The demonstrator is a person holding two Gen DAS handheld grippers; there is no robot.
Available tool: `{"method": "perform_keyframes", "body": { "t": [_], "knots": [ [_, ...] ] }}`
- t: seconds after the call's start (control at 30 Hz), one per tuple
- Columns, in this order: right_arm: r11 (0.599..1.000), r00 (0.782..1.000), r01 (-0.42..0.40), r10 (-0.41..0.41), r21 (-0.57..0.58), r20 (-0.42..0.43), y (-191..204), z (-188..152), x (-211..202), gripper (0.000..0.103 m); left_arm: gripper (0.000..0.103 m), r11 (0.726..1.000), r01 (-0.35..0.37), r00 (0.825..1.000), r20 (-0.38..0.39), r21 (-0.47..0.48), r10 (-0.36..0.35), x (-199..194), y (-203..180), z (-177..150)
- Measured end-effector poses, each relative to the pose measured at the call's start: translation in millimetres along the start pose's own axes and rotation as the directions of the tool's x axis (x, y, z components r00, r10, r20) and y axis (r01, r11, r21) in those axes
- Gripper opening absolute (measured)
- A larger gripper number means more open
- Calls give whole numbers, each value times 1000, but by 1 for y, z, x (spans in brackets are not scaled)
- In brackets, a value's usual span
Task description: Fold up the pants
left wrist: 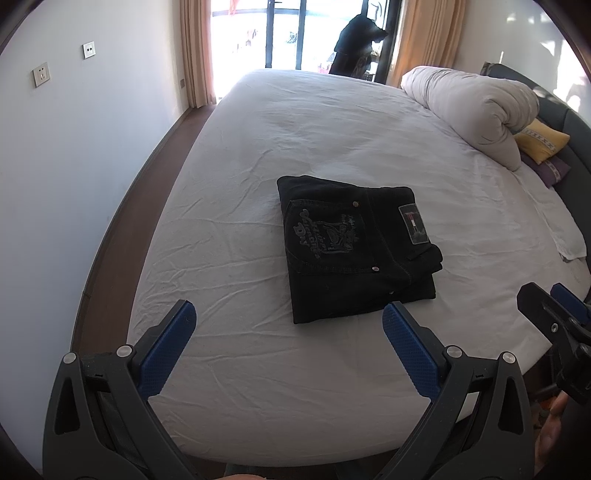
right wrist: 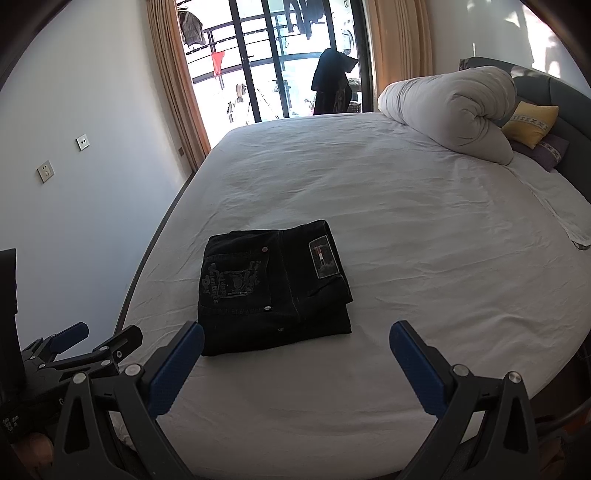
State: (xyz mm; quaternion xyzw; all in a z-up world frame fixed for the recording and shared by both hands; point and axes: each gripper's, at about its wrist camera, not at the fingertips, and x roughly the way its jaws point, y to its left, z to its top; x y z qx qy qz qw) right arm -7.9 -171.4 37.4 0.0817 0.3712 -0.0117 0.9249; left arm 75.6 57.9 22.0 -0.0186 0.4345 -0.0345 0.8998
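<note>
The black pants (left wrist: 354, 247) lie folded into a compact rectangle on the white bed sheet (left wrist: 258, 369), back pocket print and waist label facing up. They also show in the right wrist view (right wrist: 275, 291). My left gripper (left wrist: 290, 314) is open and empty, hovering just short of the pants' near edge. My right gripper (right wrist: 295, 334) is open and empty, also just short of the near edge. The right gripper shows at the right edge of the left wrist view (left wrist: 554, 306). The left gripper shows at lower left of the right wrist view (right wrist: 96, 339).
A rolled white duvet (left wrist: 476, 110) lies at the bed's far right, with a yellow pillow (left wrist: 541, 142) and a purple pillow (left wrist: 550, 170) beside the dark headboard. A wall with sockets (left wrist: 40, 75) runs along the left. A balcony door (left wrist: 280, 33) is beyond the bed.
</note>
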Motion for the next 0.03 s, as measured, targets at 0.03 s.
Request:
{"method": "perform_keyframes", "body": {
  "t": [0.03],
  "knots": [
    [1000,1000,-1,1,1,-1,-1,0,0,103,103,1000,3,1000,-2,-1,-3,0,0,1]
  ]
}}
